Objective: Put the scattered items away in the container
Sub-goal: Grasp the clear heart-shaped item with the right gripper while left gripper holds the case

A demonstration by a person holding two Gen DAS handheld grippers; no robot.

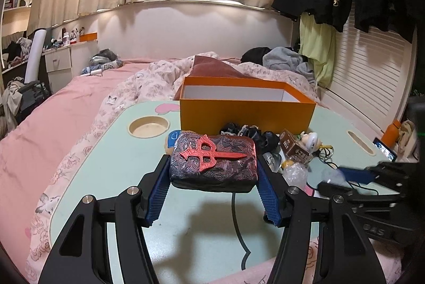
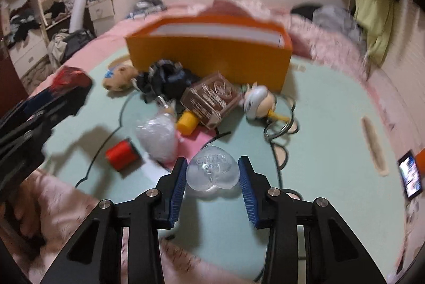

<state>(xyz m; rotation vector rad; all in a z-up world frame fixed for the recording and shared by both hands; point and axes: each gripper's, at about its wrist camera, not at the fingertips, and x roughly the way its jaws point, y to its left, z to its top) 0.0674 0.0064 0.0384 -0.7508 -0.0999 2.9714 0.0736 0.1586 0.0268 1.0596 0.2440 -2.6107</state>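
Note:
My left gripper (image 1: 213,172) is shut on a dark patterned block (image 1: 212,161) with a red emblem on top, held above the mint lap table (image 1: 111,164). An open orange box (image 1: 247,114) stands behind it at the table's far edge. In the right wrist view, a clear heart-shaped plastic case (image 2: 211,172) sits between the blue pads of my right gripper (image 2: 212,161), which touch both its sides. Scattered in front of the orange box (image 2: 207,55) lie a brown carton (image 2: 212,98), a plush toy (image 2: 119,76), dark cloth (image 2: 164,79), a red spool (image 2: 122,152) and a bubble-wrap bag (image 2: 158,135).
A yellow cap (image 2: 187,122) and a round-headed figurine (image 2: 257,100) with a wire lie near the carton. A lit phone (image 2: 410,175) rests at the table's right edge. A round cup recess (image 1: 148,126) is at the table's left. Pink bedding surrounds the table.

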